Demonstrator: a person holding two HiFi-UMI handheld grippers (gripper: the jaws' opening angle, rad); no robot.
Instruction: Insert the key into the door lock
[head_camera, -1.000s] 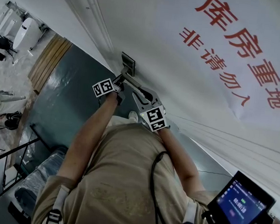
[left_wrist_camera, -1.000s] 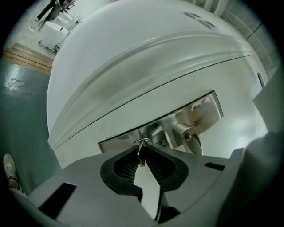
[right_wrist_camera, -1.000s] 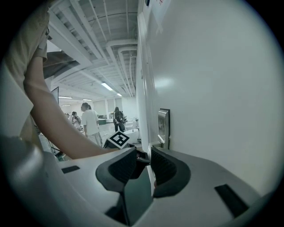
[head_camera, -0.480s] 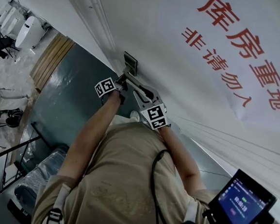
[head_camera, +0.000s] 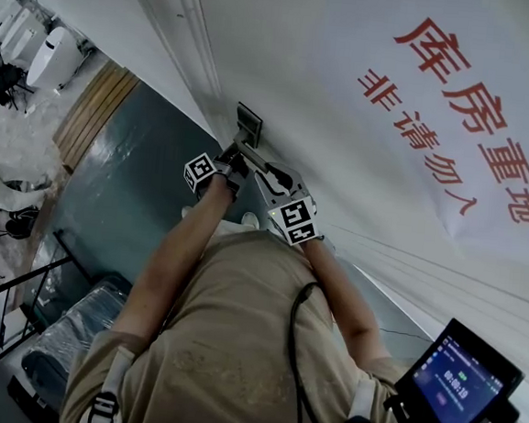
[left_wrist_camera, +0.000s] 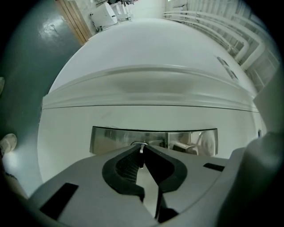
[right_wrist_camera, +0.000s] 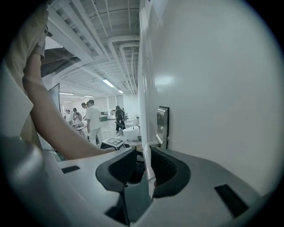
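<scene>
A steel lock plate (head_camera: 248, 122) sits on the white door (head_camera: 352, 48). In the head view my left gripper (head_camera: 236, 155) is up against this plate. In the left gripper view its jaws are closing, and the tips of that gripper (left_wrist_camera: 142, 153) pinch a thin silvery key (left_wrist_camera: 141, 148) right at the lock plate (left_wrist_camera: 106, 139). My right gripper (head_camera: 266, 173) is just behind, closed around the pale door handle (right_wrist_camera: 149, 172). The handle runs between the jaws of the right gripper (right_wrist_camera: 143, 156) toward the lock plate (right_wrist_camera: 162, 125). The keyhole itself is hidden behind the left jaws.
A white notice with red lettering (head_camera: 457, 112) hangs on the door. A tablet (head_camera: 456, 384) is mounted by the person's right hip. Dark green floor (head_camera: 120, 175) and pale wooden boards (head_camera: 94, 113) lie to the left. Several people (right_wrist_camera: 93, 119) stand far off in the hall.
My left gripper has rolled about its own axis at the lock plate, its marker cube turning with it. The right gripper has stayed on the handle.
</scene>
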